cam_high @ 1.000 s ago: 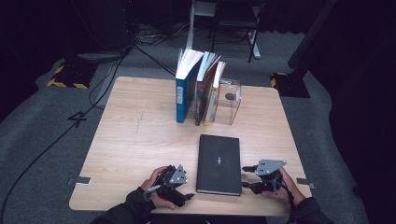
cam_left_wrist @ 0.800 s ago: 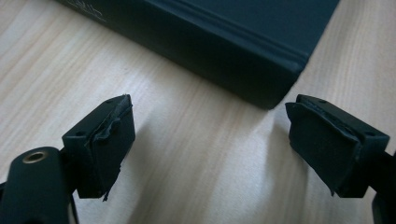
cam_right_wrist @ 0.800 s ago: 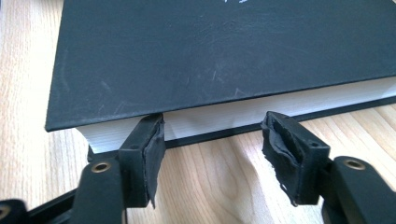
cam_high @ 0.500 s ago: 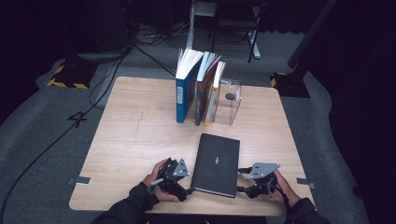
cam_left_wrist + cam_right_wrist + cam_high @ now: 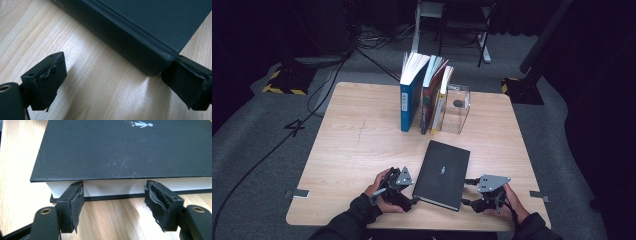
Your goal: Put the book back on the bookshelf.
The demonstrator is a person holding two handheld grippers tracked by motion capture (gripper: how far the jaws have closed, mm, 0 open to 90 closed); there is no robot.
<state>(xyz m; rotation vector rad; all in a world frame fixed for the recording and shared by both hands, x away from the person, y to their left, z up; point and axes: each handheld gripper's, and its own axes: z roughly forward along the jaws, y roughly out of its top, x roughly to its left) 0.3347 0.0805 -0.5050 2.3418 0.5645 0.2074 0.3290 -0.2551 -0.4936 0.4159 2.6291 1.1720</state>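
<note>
The left gripper [image 5: 413,196] sat at the near edge of the table [image 5: 347,150], and its jaws were wide apart with nothing between them. In the left gripper view, one of its pads [image 5: 186,86] was right at the near corner of the black book's [image 5: 443,173] spine. The right gripper [image 5: 466,192] sat on the other side of the book, and its jaws were wide apart too. In the right gripper view, both of its pads [image 5: 76,201] were right up against the white page edges, but they did not squeeze anything. The black book lay flat and closed on the table between the two grippers. Farther back, a row of standing books [image 5: 424,92] stood upright. A clear box [image 5: 457,110] stood just beside them at the right.
</note>
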